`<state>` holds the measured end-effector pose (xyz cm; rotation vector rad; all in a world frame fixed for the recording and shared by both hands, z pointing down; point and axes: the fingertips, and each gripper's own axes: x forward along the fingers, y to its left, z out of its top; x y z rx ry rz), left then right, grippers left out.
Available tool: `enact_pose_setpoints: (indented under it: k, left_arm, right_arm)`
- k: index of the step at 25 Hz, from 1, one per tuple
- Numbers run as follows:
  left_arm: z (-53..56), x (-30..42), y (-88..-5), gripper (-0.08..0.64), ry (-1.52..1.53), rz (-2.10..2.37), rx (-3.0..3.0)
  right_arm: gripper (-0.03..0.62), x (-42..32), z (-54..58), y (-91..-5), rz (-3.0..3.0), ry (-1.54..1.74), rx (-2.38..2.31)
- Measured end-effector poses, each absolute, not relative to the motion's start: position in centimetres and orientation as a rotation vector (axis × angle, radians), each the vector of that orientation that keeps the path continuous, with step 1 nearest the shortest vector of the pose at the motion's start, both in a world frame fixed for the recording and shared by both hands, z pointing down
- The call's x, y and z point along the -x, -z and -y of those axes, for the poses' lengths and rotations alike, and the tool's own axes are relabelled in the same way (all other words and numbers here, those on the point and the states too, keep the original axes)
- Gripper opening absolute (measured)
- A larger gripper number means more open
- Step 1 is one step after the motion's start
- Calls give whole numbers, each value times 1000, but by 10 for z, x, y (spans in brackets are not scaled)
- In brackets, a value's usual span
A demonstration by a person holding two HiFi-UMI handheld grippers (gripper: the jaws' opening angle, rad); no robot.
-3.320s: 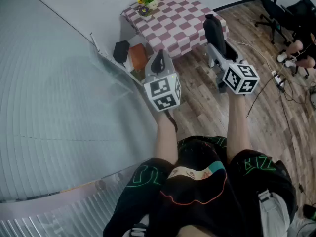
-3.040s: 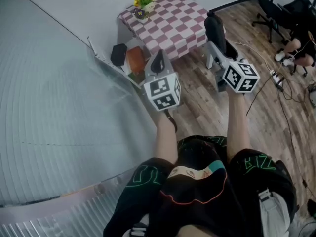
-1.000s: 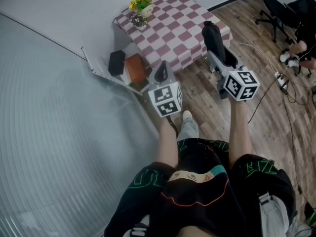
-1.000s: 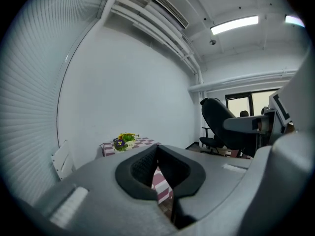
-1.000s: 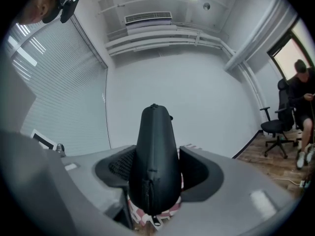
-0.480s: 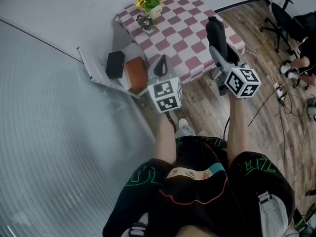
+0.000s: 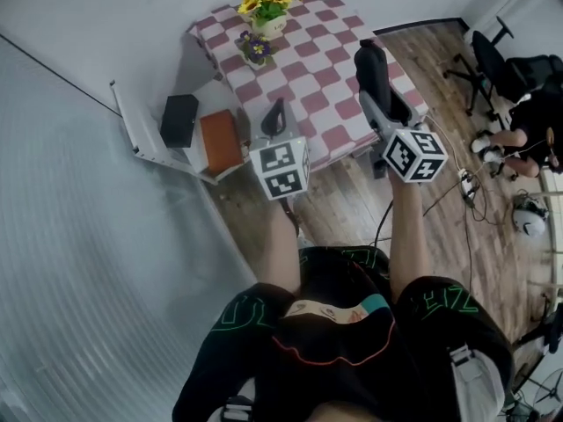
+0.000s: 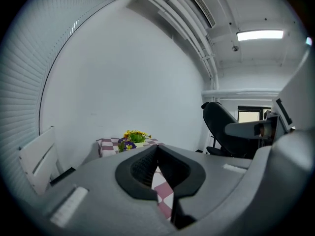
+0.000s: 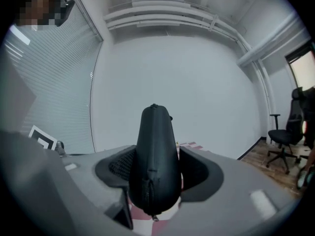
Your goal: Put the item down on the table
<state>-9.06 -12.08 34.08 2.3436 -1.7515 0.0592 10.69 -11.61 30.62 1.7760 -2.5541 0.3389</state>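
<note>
Right gripper (image 7: 376,95): we see its jaws spread wide and pressed on both flanks of a black zippered case (image 7: 370,64); the marker cube sits at the hand end.
Black zippered case: it stands upright between the right gripper's pads (image 9: 118,168), rounded end up and zipper seam facing the camera in the right gripper view (image 9: 155,156).
Position of the case: in the head view it lies over the right part of the checkered table (image 7: 308,69); in the right gripper view we see pink-and-white cloth below its lower end. It has not been set down.
Left gripper (image 7: 277,112): we read its jaws as closed tip to tip with nothing held; only a sliver of the cloth shows beneath them in the left gripper view (image 8: 156,154).
Table top: a pot of yellow flowers (image 7: 268,11) stands at the far edge, with a smaller purple-flowered plant (image 7: 256,48) just beside it.
Left of the table: a black box (image 7: 179,120) and an orange item (image 7: 220,141) rest on a white rack.
Surroundings: wood floor (image 7: 352,200); an office chair (image 7: 493,64) stands well apart at the right.
</note>
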Motion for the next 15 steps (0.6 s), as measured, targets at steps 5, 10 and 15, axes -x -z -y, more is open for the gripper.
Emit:
enact_pose_setpoints:
  k: [5,10,15]
  left_arm:
    - [137,76,-334,8,-22,1704,-2389]
    - [148,82,-333,8,23,1699,-2371]
    - [154,84,-337,8,61,1698,-2338]
  right_arm:
    - [268,-116,126,-296,2526,-306,-1807]
    - [268,-101,133,-292,2538,-282,-1775]
    - [268,-89,138,-296,2549,-312,-1730]
